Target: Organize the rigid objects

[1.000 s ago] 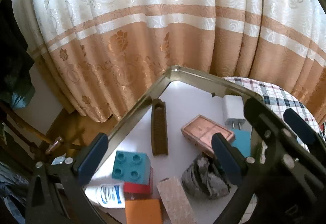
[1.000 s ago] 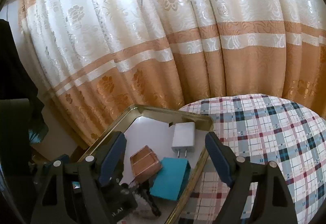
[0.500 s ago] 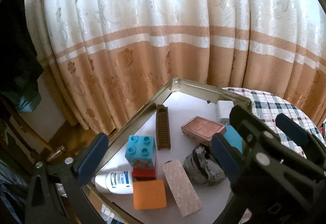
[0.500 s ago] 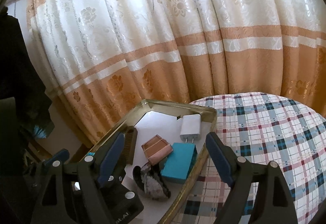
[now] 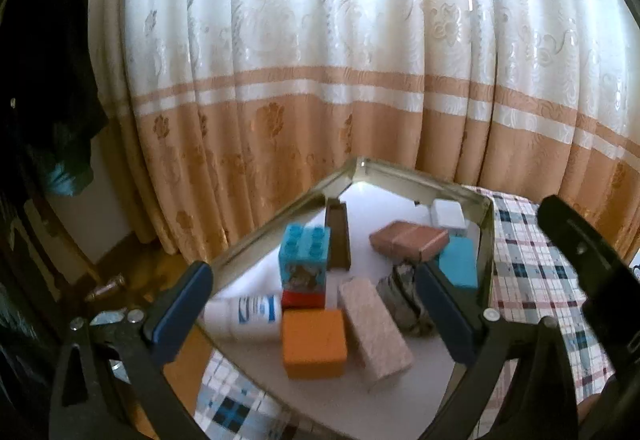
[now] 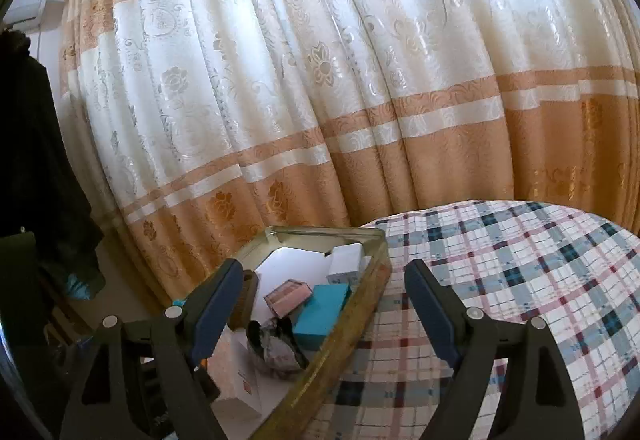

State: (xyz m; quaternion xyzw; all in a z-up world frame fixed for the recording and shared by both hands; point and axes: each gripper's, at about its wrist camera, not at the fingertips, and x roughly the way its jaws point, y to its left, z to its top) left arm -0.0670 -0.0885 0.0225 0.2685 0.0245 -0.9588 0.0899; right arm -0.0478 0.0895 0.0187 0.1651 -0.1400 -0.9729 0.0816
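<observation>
A metal tray [image 5: 280,230] holds several rigid objects: a blue toy brick [image 5: 305,256] on a red one, an orange block [image 5: 314,344], a speckled pink block [image 5: 374,330], a white bottle [image 5: 244,314], a brown comb [image 5: 338,238], a copper case [image 5: 408,240], a teal box [image 5: 458,268], a white charger [image 5: 448,213] and a grey rock [image 5: 404,300]. My left gripper [image 5: 316,324] is open and empty above the tray's near end. My right gripper [image 6: 324,310] is open and empty over the tray's right rim [image 6: 340,344], with the teal box [image 6: 320,314] and rock [image 6: 276,346] below.
The tray sits at the left edge of a table with a plaid cloth [image 6: 520,280]. A cream and orange curtain [image 5: 320,79] hangs close behind. Dark clothing [image 6: 36,179] hangs at the far left. The right gripper's body [image 5: 588,268] shows at the right of the left wrist view.
Both grippers have pulled back and risen from the tray, both open and empty throughout. More of the tray's contents show in the left wrist view.
</observation>
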